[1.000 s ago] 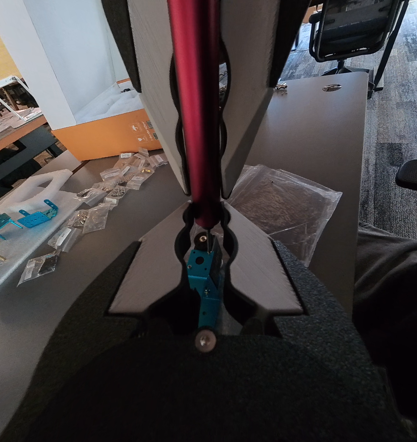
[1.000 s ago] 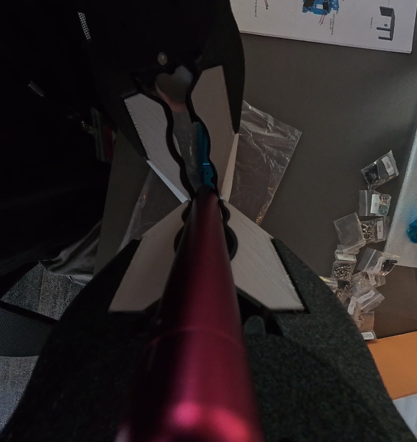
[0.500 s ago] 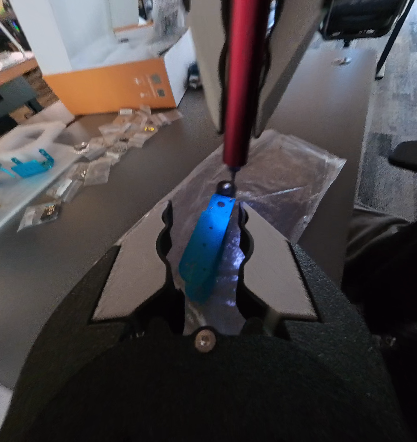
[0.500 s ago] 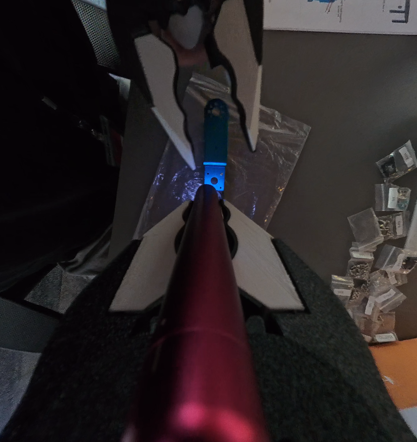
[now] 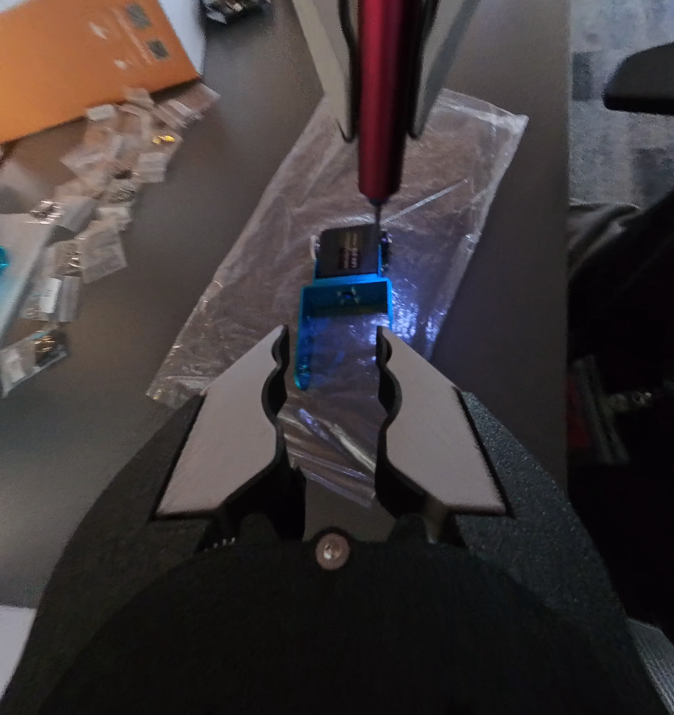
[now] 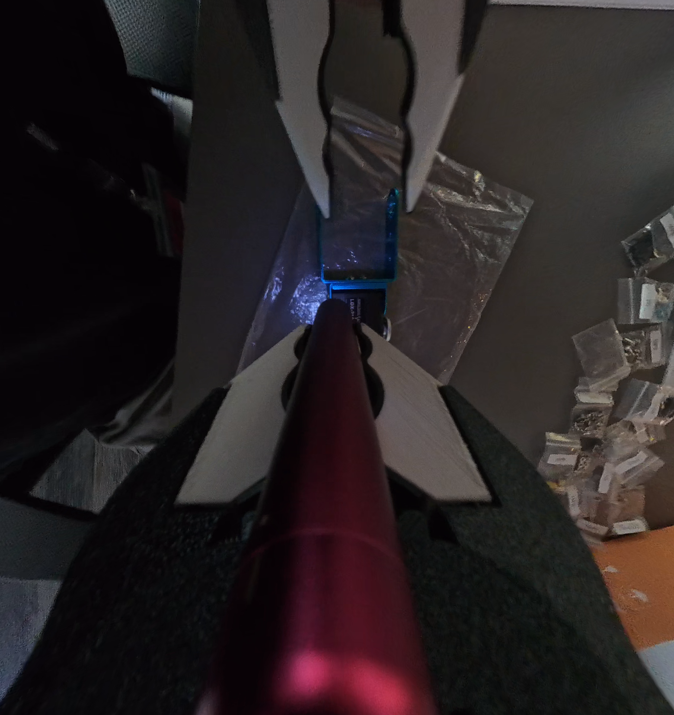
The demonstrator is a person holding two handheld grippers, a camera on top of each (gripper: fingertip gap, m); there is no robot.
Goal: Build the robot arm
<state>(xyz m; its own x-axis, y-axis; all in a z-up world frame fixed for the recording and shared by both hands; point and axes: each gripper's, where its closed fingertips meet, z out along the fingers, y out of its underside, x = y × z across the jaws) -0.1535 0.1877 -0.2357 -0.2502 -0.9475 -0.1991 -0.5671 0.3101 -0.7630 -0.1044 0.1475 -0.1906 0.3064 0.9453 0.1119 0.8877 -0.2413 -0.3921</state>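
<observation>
A blue metal bracket [image 5: 345,301] with a black servo [image 5: 347,251] fixed in it lies on a clear plastic bag [image 5: 443,174] on the grey table [image 5: 115,464]. My left gripper [image 5: 332,336] is open and holds nothing. One bracket arm reaches in between its fingertips. My right gripper [image 6: 333,329] is shut on a red screwdriver [image 6: 327,483]. The screwdriver [image 5: 379,96] comes down from above, and its lit tip rests on the servo's far end. The right wrist view shows the bracket [image 6: 393,232], the servo [image 6: 362,305] and the open left gripper [image 6: 366,211] at the bracket's far end.
Several small bags of screws [image 5: 95,193] lie left of the plastic bag, also in the right wrist view [image 6: 617,406]. An orange box [image 5: 76,58] stands behind them. The table's edge runs down the right, with a chair armrest [image 5: 652,77] and a person's dark clothing [image 5: 637,348] beyond. About 9 cm separates my left fingertips from my right.
My left gripper has opened and let go of the blue bracket, which now lies flat on the plastic bag. The left gripper has drawn back. The screwdriver stayed on the part.
</observation>
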